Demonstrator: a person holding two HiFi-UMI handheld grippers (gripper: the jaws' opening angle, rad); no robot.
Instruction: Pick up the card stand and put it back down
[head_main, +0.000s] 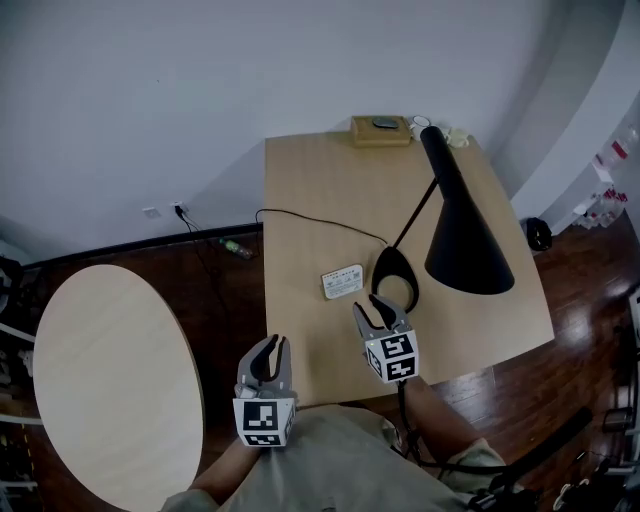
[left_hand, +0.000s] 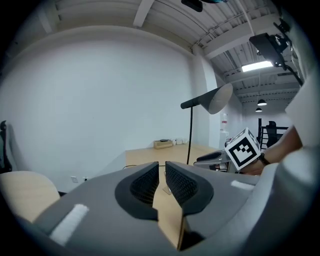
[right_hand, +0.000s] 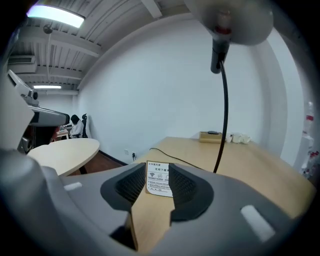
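The card stand (head_main: 342, 281), a small white printed card, stands on the light wooden table (head_main: 330, 180) near its front left part. My right gripper (head_main: 384, 302) hovers just behind and to the right of it, open, with nothing between the pads. In the right gripper view the card stand (right_hand: 159, 179) shows beyond the gap of that gripper (right_hand: 157, 172), a short way ahead. My left gripper (head_main: 272, 343) hangs at the table's front left corner, its jaws drawn together to a thin slit and empty. The left gripper (left_hand: 162, 175) points across the table.
A black desk lamp (head_main: 465, 230) leans over the table's right half; its ring base (head_main: 395, 272) sits right beside the right gripper, and its cable (head_main: 320, 218) runs left off the table. A tan box (head_main: 380, 130) is at the far edge. A round table (head_main: 110, 380) stands to the left.
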